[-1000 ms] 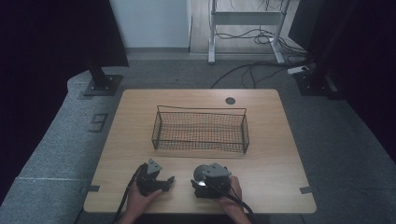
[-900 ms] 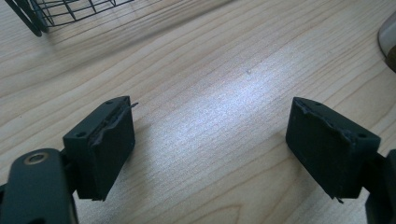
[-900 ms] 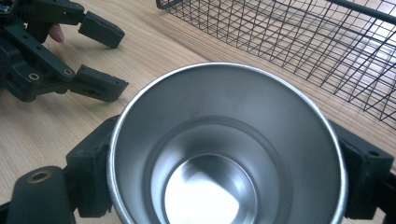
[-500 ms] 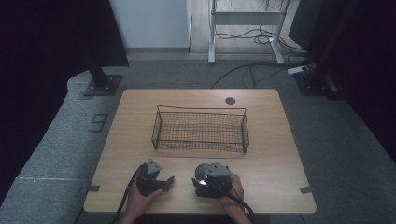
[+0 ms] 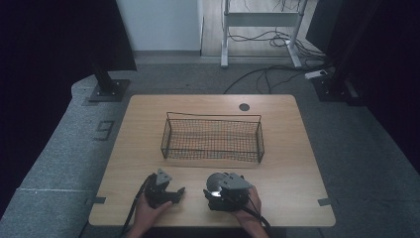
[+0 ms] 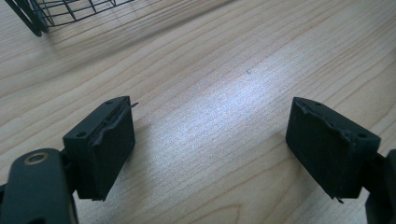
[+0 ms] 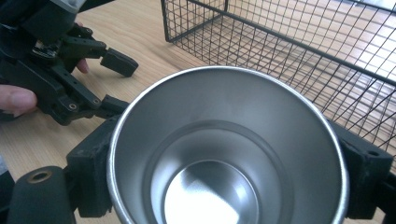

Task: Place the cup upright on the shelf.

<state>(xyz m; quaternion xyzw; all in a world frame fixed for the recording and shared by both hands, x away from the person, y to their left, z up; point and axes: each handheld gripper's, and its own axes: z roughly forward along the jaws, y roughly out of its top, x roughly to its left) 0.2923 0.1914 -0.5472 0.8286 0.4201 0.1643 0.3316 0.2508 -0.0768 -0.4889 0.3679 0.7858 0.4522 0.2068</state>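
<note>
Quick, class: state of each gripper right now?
Left gripper: open, holding nothing.
Right gripper: shut on the steel cup.

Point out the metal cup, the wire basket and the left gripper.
metal cup (image 7: 224, 140), right gripper view, inner wall.
wire basket (image 5: 212, 157), high view, near rim.
left gripper (image 6: 210, 140), left gripper view, midway between its open jaws.

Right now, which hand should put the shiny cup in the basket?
Probably the right. The right gripper already clamps the metal cup between its jaws, near the wire basket. The left gripper is open, with bare table between its jaws.
</note>
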